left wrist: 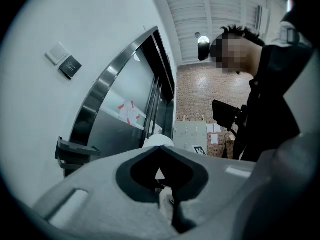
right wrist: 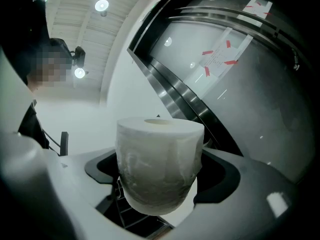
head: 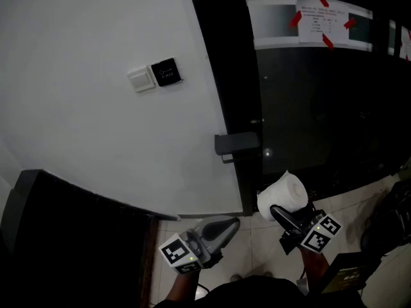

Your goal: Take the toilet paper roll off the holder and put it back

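The white toilet paper roll (head: 282,196) is off the holder and sits upright between the jaws of my right gripper (head: 281,210), which is shut on it. In the right gripper view the roll (right wrist: 159,159) fills the gap between the jaws. The grey holder (head: 236,144) juts out empty from the edge of the white wall, up and to the left of the roll. My left gripper (head: 231,224) is shut with nothing in it, low down and left of the roll. Past its closed jaws the left gripper view shows the holder (left wrist: 74,152) and the top of the roll (left wrist: 159,140).
A white switch (head: 141,79) and a black panel (head: 166,72) are on the white wall. A dark glass door (head: 308,108) carries a notice (head: 321,18) held by red tape. A dark cabinet (head: 70,236) stands at lower left. A person in dark clothes (left wrist: 272,94) is close by.
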